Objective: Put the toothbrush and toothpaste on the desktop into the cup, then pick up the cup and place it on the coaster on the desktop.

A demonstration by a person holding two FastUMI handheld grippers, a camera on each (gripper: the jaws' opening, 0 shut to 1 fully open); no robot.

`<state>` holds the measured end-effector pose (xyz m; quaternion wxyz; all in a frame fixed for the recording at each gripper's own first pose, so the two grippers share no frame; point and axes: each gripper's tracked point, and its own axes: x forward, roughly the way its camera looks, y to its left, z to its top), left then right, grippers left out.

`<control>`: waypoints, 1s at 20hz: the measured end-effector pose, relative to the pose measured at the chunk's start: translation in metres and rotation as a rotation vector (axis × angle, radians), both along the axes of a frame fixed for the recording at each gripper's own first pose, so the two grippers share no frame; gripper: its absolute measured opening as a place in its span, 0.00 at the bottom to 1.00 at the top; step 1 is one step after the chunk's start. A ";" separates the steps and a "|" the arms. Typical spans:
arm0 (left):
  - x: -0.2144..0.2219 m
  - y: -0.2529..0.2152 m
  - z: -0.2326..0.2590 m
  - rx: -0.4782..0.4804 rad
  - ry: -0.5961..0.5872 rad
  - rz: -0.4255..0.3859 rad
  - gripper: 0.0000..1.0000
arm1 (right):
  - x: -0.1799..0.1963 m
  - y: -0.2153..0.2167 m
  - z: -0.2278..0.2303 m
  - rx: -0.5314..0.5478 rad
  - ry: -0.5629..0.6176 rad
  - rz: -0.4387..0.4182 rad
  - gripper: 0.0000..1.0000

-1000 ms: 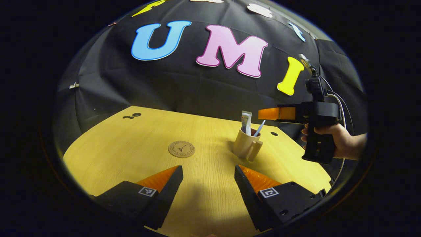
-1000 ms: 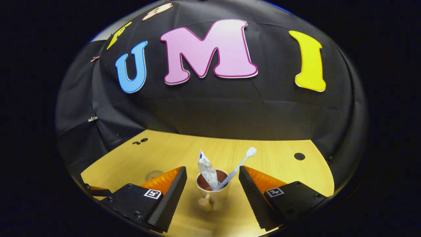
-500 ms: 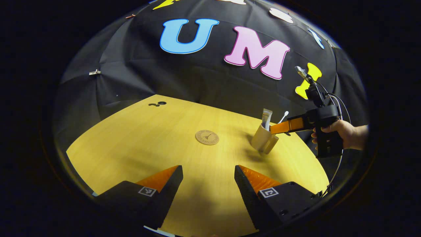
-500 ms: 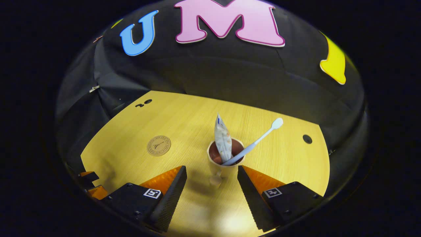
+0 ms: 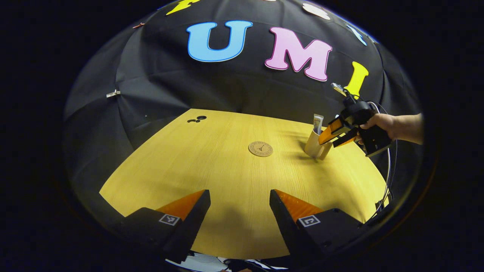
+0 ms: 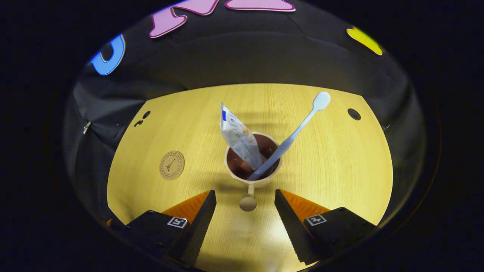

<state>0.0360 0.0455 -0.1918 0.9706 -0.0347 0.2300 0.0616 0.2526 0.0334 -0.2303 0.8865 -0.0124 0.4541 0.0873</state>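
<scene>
A beige cup stands upright on the wooden desktop, holding the white toothpaste tube and the pale blue toothbrush, both leaning out over the rim. My right gripper is open above the cup, and the cup's handle lies between its fingertips without being pressed. The round coaster lies to the left. In the left gripper view the cup sits far right, the coaster left of it, and the right gripper tilts down at it. My left gripper is open over the near desktop edge.
A hand holds the right gripper, with a cable hanging beneath it. Round holes in the desktop lie at the far right and the far left. The black cloth wall closes in the back and sides.
The right gripper tipped downward and came over the cup, so the handle now lies between its fingers. The left gripper drew back toward the near edge, away from the cup.
</scene>
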 end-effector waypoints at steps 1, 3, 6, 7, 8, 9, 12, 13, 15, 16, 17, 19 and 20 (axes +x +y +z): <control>-0.002 -0.001 0.000 0.004 0.000 -0.005 0.98 | 0.004 -0.003 -0.004 -0.022 0.001 -0.016 0.96; -0.006 -0.005 -0.001 -0.001 0.002 -0.017 0.98 | 0.006 -0.002 -0.014 -0.039 0.039 -0.027 0.95; -0.010 -0.014 -0.003 -0.015 0.015 -0.042 0.98 | 0.015 -0.005 -0.026 -0.049 0.086 -0.065 0.92; -0.011 -0.016 -0.004 -0.017 0.017 -0.049 0.98 | 0.017 -0.005 -0.028 -0.050 0.095 -0.068 0.91; -0.014 -0.019 -0.005 -0.020 0.022 -0.055 0.98 | 0.019 -0.006 -0.029 -0.054 0.104 -0.071 0.89; -0.016 -0.020 -0.006 -0.022 0.026 -0.059 0.98 | 0.021 -0.007 -0.031 -0.061 0.111 -0.072 0.82; -0.021 -0.023 -0.010 -0.031 0.041 -0.061 0.98 | 0.023 -0.008 -0.038 -0.081 0.134 -0.066 0.71; -0.022 -0.023 -0.011 -0.034 0.048 -0.062 0.98 | 0.024 -0.007 -0.039 -0.082 0.136 -0.067 0.70; -0.024 -0.023 -0.013 -0.033 0.056 -0.062 0.98 | 0.025 -0.007 -0.043 -0.091 0.141 -0.069 0.66; -0.025 -0.023 -0.015 -0.031 0.060 -0.063 0.98 | 0.025 -0.007 -0.045 -0.094 0.143 -0.069 0.63; -0.025 -0.023 -0.015 -0.025 0.062 -0.061 0.98 | 0.025 -0.007 -0.047 -0.098 0.149 -0.068 0.68; -0.025 -0.022 -0.016 -0.037 0.063 -0.052 0.98 | 0.022 -0.008 -0.050 -0.095 0.169 -0.066 0.61; -0.026 -0.023 -0.018 -0.041 0.065 -0.051 0.98 | 0.019 -0.012 -0.046 -0.105 0.168 -0.084 0.49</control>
